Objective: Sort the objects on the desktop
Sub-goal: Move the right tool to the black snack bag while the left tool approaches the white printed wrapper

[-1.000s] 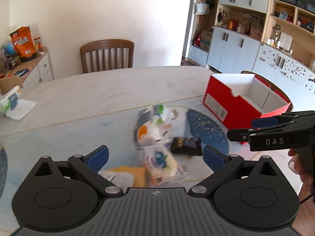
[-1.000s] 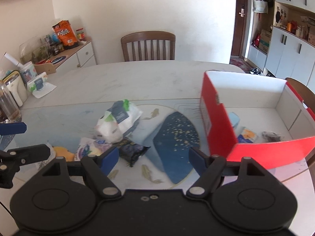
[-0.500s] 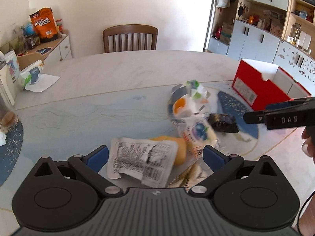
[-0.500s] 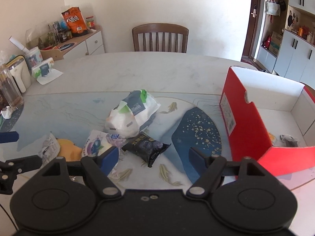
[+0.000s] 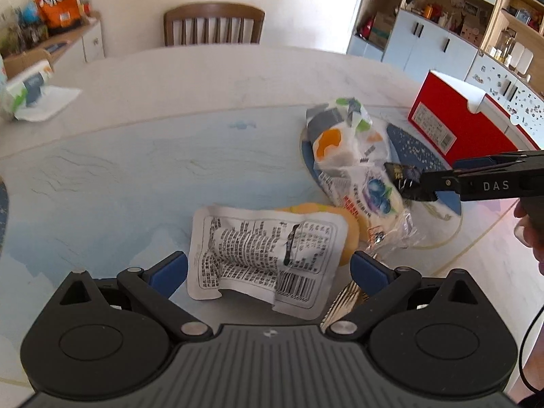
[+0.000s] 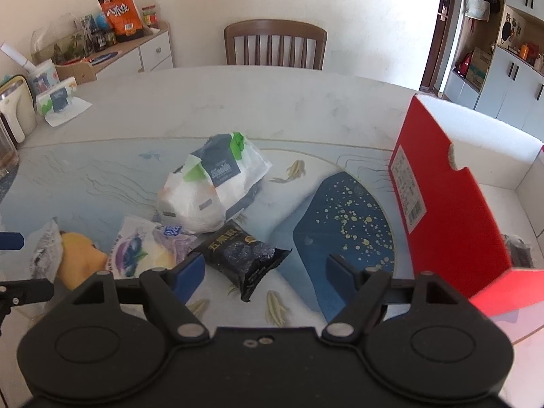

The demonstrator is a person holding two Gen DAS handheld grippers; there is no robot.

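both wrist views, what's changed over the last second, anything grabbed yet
Nothing has been grabbed. The left hand-held gripper has swung left and closed in on the white printed flat sachet, which now lies between its open fingers. The right hand-held gripper has moved left from the red cardboard box towards the black crinkled snack packet, also open. The packets and box stayed in place.

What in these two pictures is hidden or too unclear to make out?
- Red box contents: right wrist view, its near wall hides all but a dark scrap.
- Yellow item: left wrist view, mostly under the white printed packet.
- Black snack packet: left wrist view, partly behind the right gripper.
- Sideboard clutter: blurred.
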